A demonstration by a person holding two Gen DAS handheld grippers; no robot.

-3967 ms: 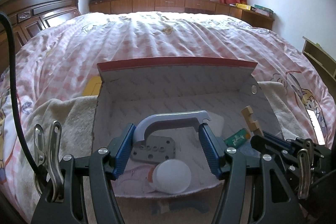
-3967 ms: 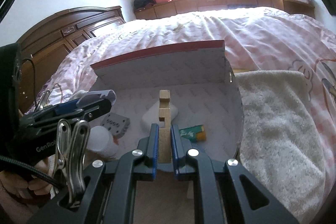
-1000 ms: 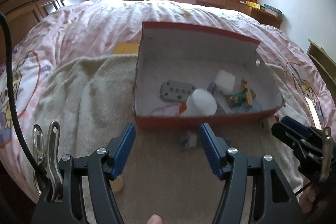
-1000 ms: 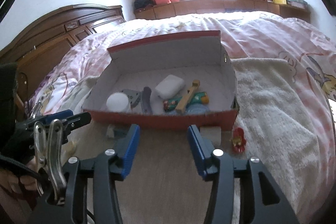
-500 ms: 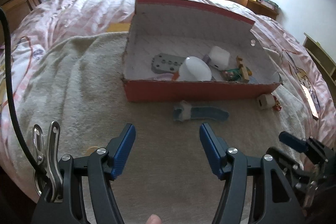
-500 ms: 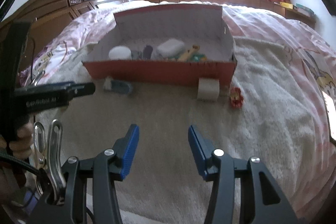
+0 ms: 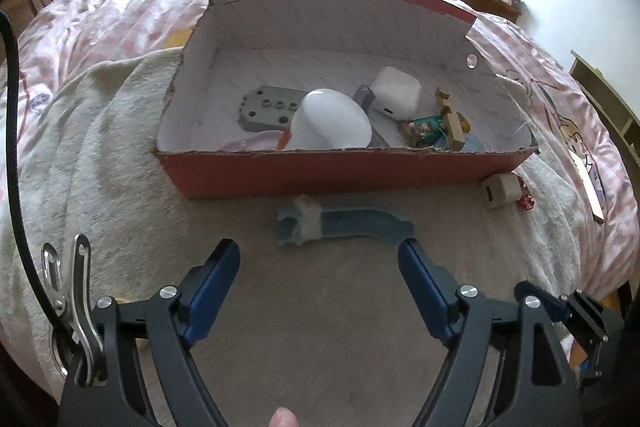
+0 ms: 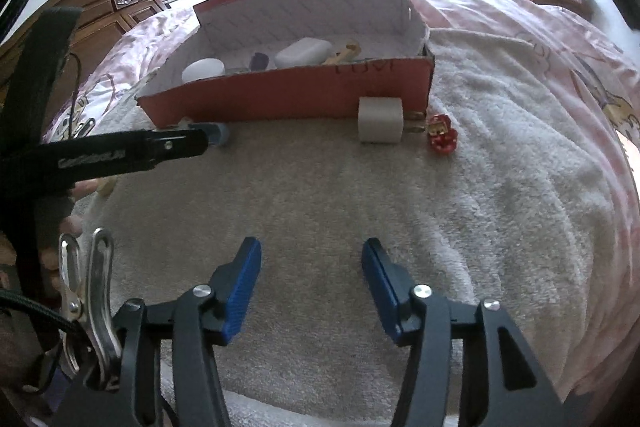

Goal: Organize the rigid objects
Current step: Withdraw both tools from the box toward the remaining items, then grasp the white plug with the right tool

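- Bedroom scene: pink checked quilt point(image 7: 132, 11) on a bed, beige fleece towel point(image 7: 320, 327) spread over it as the work surface; dark wood headboard at left, curtained window at the back.
- Red cardboard box point(image 7: 340, 173) sits on the towel, lid flap standing up behind it.
- Inside the box: grey perforated plate point(image 7: 266, 109), white round cap-like piece point(image 7: 332, 125), white rounded case point(image 7: 396, 91), wooden notched block point(image 7: 450, 115) lying over a green packet point(image 7: 424, 127).
- Blue curved handle point(image 7: 344, 225) lies on the towel just in front of the box's front wall, a whitish band near its left end.
- White cube adapter point(image 8: 380, 119) rests on the towel near the box's right front corner, small red toy point(image 8: 442, 138) just beside it to the right.
- Left gripper point(image 7: 320, 259): jaws opening, spread wide, nothing between the pads; the handle lies just ahead of the tips, right pad close to its end.
- Right gripper point(image 8: 311, 261): jaws opening, roughly half apart, empty, over bare towel, well short of the adapter.
- Right-wrist view shows the left gripper's black finger reaching toward the handle's end.
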